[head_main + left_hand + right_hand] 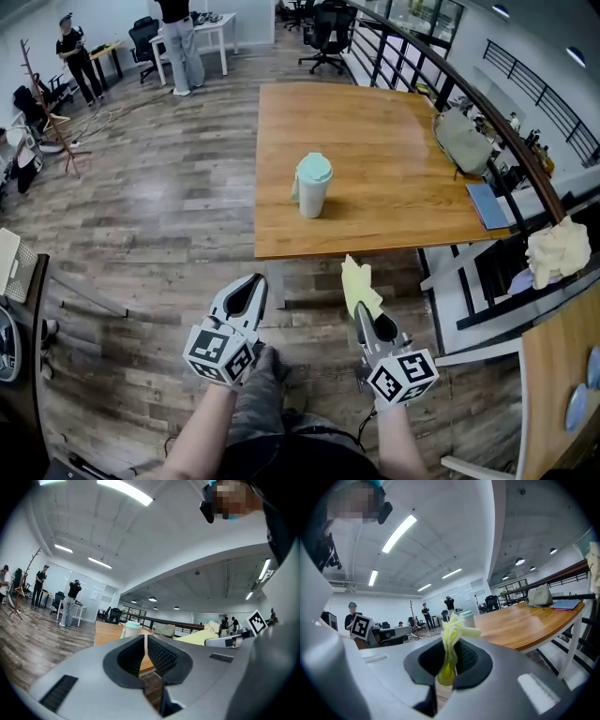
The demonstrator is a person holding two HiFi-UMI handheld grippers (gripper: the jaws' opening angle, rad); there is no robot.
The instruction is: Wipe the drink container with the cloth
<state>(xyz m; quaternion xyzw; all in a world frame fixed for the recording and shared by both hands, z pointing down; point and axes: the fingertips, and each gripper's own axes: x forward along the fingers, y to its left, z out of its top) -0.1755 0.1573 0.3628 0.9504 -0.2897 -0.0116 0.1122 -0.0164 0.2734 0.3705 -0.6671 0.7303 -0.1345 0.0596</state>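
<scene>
Head view shows both tongs held low in front of me, short of the worktop (394, 141), and the cup (313, 186) stands upright on it toward the near left part, well apart from both. Right tongs (363, 314) are clenched on the cloth (359, 284), pinching its lower end so the yellow bulk sticks up past the tips in a loose tuft. Left tongs (251, 283) are clamped together with nothing between them; the left gripper view confirms the pads meet on air. Here's my worry: nothing steadies that cup, so a sideways swipe with the cloth could tip it or skid it off the near edge, and the left tongs would have to spread before they could brace it. The floppy tuft might also fold away and leave bare tongs scraping the cup. It looks tall and pale, with a mint-green lid, smooth-sided, probably light and easy to topple.
</scene>
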